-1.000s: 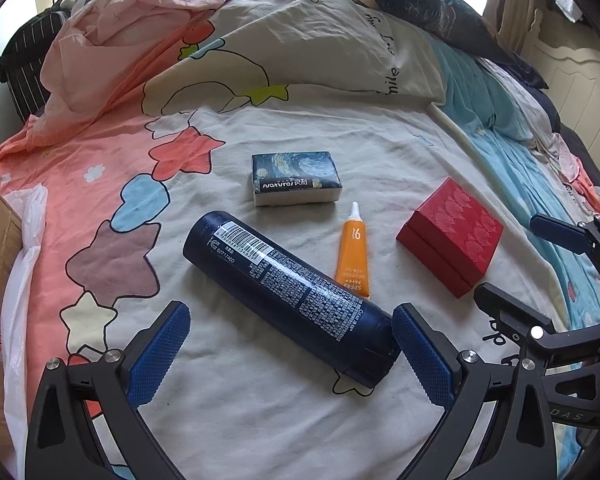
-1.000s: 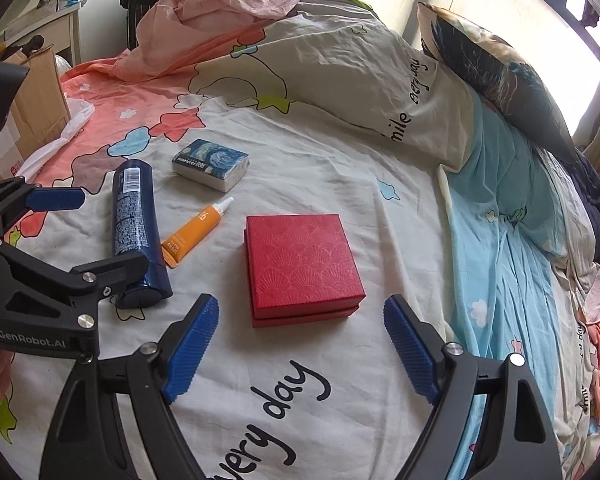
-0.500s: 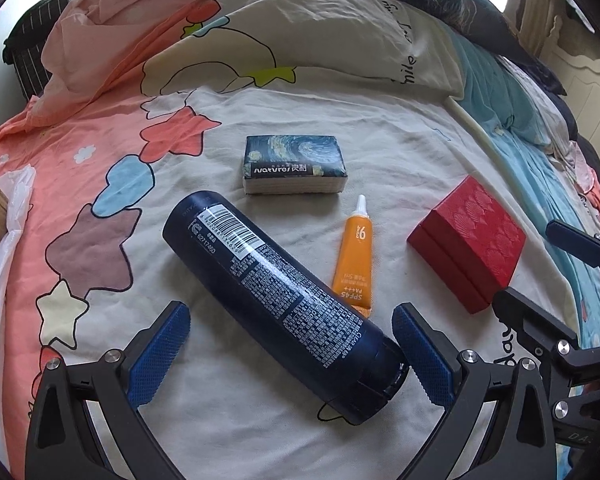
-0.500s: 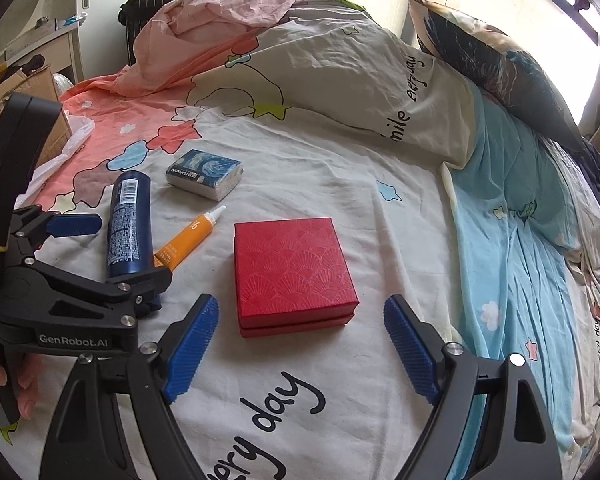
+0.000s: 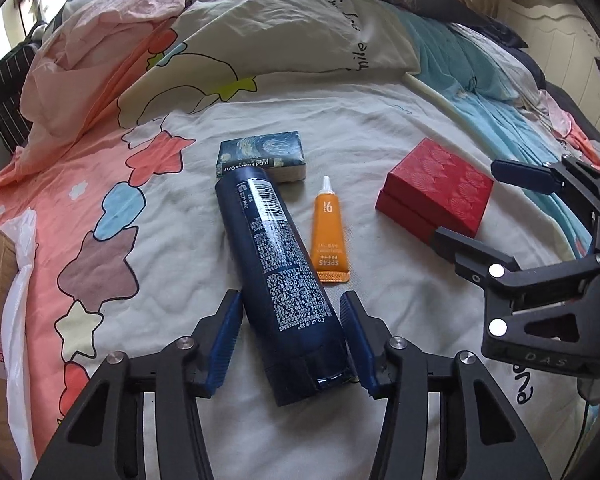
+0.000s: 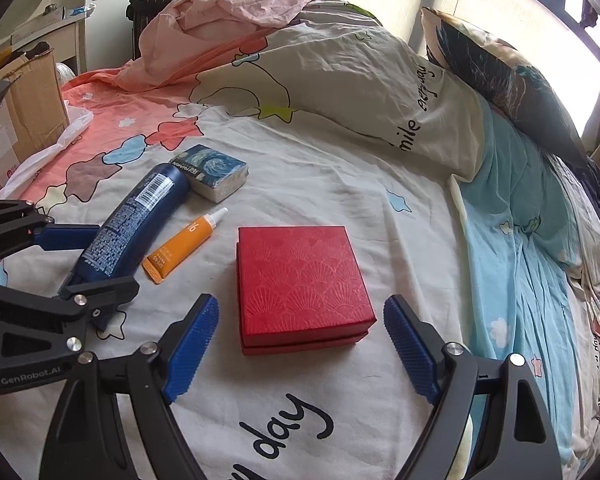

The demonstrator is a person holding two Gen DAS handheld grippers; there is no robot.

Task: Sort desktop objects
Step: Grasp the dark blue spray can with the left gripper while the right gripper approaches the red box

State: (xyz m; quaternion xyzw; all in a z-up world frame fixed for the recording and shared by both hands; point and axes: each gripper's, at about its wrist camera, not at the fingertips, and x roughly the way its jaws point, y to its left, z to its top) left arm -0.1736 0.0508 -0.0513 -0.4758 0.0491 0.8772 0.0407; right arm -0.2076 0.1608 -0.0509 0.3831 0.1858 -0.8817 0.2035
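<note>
A: Step in hand? Quick.

B: Picking the first item. Left hand-held gripper point(image 5: 290, 344) has just been closing around the dark blue cylindrical plastic bottle point(image 5: 278, 276), at its near end. Jaws flank it on both sides; the right pad looks to be on the bottle wall, the left seems a sliver off. Can't tell if it's pinched yet.

A: Right one?

B: Right hand-held gripper point(image 6: 300, 352) is spread wide, hovering over the near edge of the square red cardboard gift box point(image 6: 302, 280), not touching.

A: Where's everything lying?

B: All on the bed's patterned quilt point(image 5: 380, 148). Bottle's far end overlaps the blue starry-print tissue pack point(image 5: 262, 154); the small orange plastic sunscreen tube point(image 5: 329, 232) sits just beside the bottle.

A: Next move?

B: My guess: finish the squeeze, then lift without dragging the tube. The round bottle may roll in the pads.
</note>
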